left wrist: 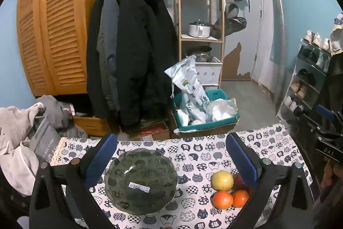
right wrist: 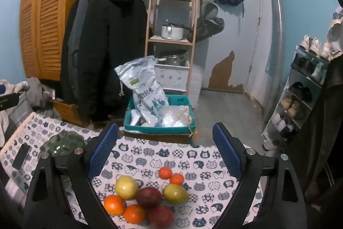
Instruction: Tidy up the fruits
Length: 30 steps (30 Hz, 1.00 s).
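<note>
The worktop (right wrist: 193, 156) has a white cloth with dark blue cat faces, some checked, some dotted. The bowl (left wrist: 140, 180) is dark green glass with a white sticker. The fruits: two yellow-green ones (right wrist: 126, 187) (right wrist: 175, 193), two dark red ones (right wrist: 149, 196) (right wrist: 160, 217), and four orange ones (right wrist: 114, 205) (right wrist: 134, 214) (right wrist: 165, 172) (right wrist: 177, 179). Each claw (right wrist: 165, 152) (left wrist: 171, 159) is black with bumpy blue pads. The crate (right wrist: 137, 126) is teal. The coat (right wrist: 103, 46) looks black, maybe dark navy. The wall is light blue.
</note>
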### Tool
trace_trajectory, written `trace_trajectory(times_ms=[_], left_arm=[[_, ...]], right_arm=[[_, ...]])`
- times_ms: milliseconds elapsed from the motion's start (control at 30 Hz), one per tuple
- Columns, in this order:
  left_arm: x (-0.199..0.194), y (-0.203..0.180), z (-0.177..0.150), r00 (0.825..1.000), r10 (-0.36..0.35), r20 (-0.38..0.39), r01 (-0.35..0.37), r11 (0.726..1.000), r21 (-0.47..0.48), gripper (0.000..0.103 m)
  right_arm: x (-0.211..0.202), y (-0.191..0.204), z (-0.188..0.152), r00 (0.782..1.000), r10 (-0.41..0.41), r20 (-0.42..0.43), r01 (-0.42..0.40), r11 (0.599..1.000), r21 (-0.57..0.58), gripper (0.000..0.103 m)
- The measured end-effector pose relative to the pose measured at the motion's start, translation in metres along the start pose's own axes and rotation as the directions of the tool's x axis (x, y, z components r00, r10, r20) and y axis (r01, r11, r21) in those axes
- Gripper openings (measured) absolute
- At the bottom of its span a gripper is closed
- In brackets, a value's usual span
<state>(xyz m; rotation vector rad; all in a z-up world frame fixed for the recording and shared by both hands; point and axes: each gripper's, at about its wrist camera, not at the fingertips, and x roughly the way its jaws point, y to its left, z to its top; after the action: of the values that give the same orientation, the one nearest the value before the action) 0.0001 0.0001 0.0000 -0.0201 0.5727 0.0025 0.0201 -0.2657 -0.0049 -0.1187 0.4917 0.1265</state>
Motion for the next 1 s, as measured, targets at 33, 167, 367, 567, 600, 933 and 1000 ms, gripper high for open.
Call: trace_trajectory(times_ms=[33, 167, 367, 567, 600, 933, 1000], left_arm=[[-0.0001, 0.0, 0.0, 1.0, 0.001, 0.003, -0.001, 1.0, 0.001, 0.102], [0.0005, 0.0003, 0.0005, 1.0, 0.007, 0.001, -0.007, 1.0, 0.01, 0.102], [0.0009, 0.0, -0.0005, 1.0, -0.003, 0.012, 0.003, 1.0, 0.007, 0.102], [-0.0034, -0.0022, -0.0003, 0.999, 0.001, 0.032, -0.002, 1.0, 0.024, 0.102], [-0.0034, -0.0017, 0.0004, 0.999, 0.0, 0.032, -0.001, 1.0, 0.024, 0.102], [-0.0051, -0.0014, -0.0007, 1.0, 0.0, 0.031, 0.0, 1.0, 0.024, 0.102], [-0.0057, -0.0013, -0.0005, 1.0, 0.001, 0.032, -0.002, 1.0, 0.024, 0.102]], right_arm=[[0.0, -0.0001, -0.0003, 1.0, -0.002, 0.001, 0.002, 1.0, 0.004, 0.088], [0.0004, 0.0003, -0.0006, 1.0, -0.001, -0.003, 0.001, 1.0, 0.002, 0.088], [0.0001, 0.0005, -0.0004, 1.0, 0.0, -0.005, 0.0, 1.0, 0.002, 0.088], [-0.0005, 0.001, 0.0006, 1.0, -0.001, -0.005, 0.001, 1.0, 0.001, 0.088], [-0.0006, 0.0014, 0.0007, 1.0, -0.001, -0.005, 0.001, 1.0, -0.001, 0.088], [-0.0014, 0.0027, 0.0019, 1.0, -0.003, -0.004, 0.003, 1.0, -0.004, 0.088], [-0.0013, 0.0031, 0.002, 1.0, -0.003, -0.003, 0.003, 1.0, -0.005, 0.088]])
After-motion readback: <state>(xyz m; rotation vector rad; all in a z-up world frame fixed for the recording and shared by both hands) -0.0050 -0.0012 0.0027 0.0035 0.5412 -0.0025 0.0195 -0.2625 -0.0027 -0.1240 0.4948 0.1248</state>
